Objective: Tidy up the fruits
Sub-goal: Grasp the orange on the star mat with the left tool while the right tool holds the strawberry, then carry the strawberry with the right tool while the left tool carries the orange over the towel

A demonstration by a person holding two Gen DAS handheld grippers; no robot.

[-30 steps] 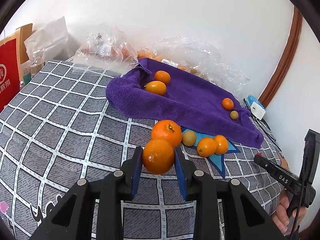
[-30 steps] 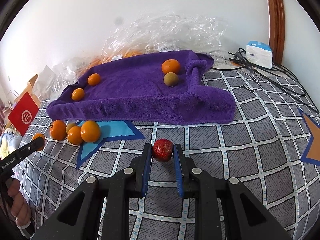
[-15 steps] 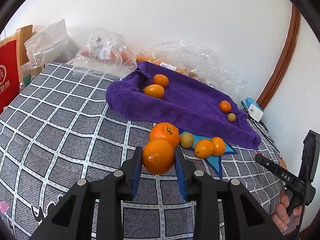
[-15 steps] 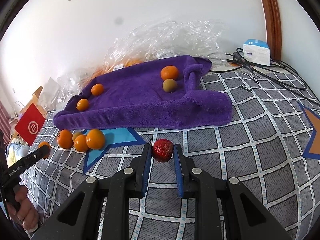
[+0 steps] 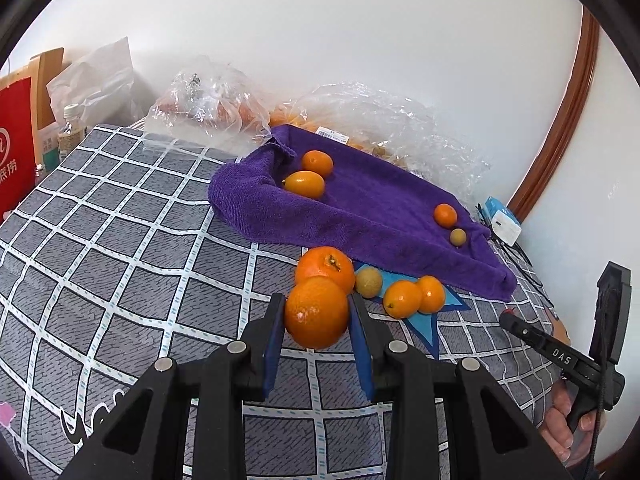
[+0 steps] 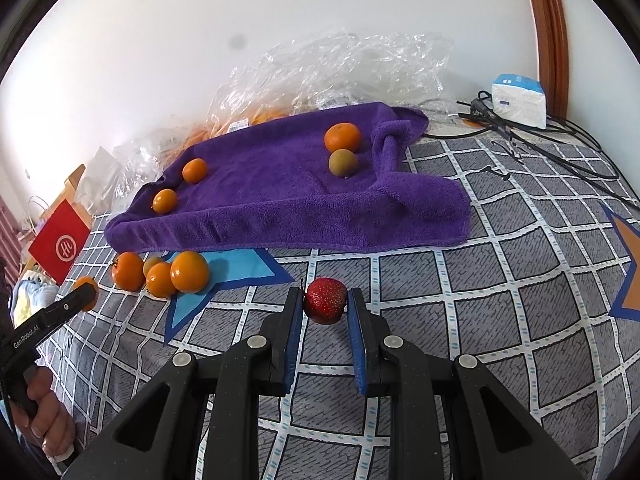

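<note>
My left gripper [image 5: 318, 312] is shut on an orange [image 5: 317, 312] and holds it above the checked bedspread. My right gripper [image 6: 325, 306] is shut on a red strawberry [image 6: 326, 305], also held above the bedspread. A purple towel [image 5: 380, 216] lies ahead with two oranges [image 5: 310, 184] at its left end, and a small orange [image 5: 445, 215] and a greenish fruit [image 5: 457, 237] at its right end. In front of the towel sits a loose cluster: a large orange [image 5: 326, 266], a greenish fruit [image 5: 368, 282] and two small oranges [image 5: 414, 298]. The cluster also shows in the right wrist view [image 6: 160, 272].
Clear plastic bags [image 5: 208, 108] of fruit lie against the wall behind the towel. A red bag [image 5: 14, 152] and a bottle [image 5: 72, 128] stand at the far left. A white charger box [image 6: 518, 100] with black cables [image 6: 540, 140] lies at the right.
Both grippers have risen and pulled back slightly with their fruit; the towel and the loose fruit look a little farther off. Neither grip has changed.
</note>
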